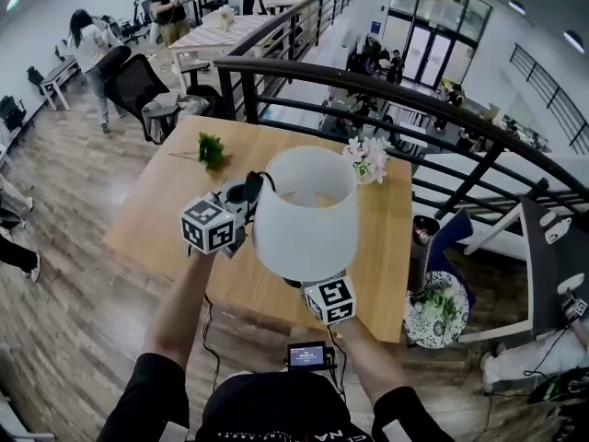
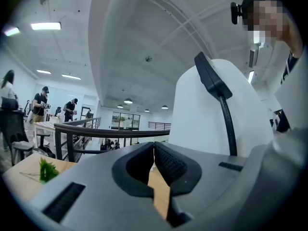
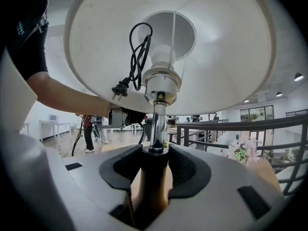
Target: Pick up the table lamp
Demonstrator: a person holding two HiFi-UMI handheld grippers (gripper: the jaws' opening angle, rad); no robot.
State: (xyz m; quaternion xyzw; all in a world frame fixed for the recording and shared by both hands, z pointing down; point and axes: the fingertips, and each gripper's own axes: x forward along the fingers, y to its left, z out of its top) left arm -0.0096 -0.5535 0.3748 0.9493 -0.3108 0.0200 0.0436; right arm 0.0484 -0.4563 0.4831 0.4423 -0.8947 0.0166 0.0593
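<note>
The table lamp is lifted above the wooden table (image 1: pixel 161 215); its white shade (image 1: pixel 308 215) fills the middle of the head view. From below, the right gripper view shows the chrome stem (image 3: pixel 158 124) and the brown lamp body (image 3: pixel 150 189) held between the jaws of my right gripper (image 3: pixel 156 153), which is shut on the body. The black cord and plug (image 3: pixel 127 71) hang looped under the shade. My left gripper (image 2: pixel 154 146) is shut with its tips touching and nothing between them, just left of the shade (image 2: pixel 216 114). The cord (image 2: pixel 226 119) runs past its right side.
On the table lie a green sprig (image 1: pixel 211 149) and a pale flower bunch (image 1: pixel 366 157). A dark railing (image 1: pixel 368 81) curves behind the table over a lower floor. An office chair (image 1: pixel 138 86) and several people stand at the back left. A floral-patterned round seat (image 1: pixel 437 311) is at the right.
</note>
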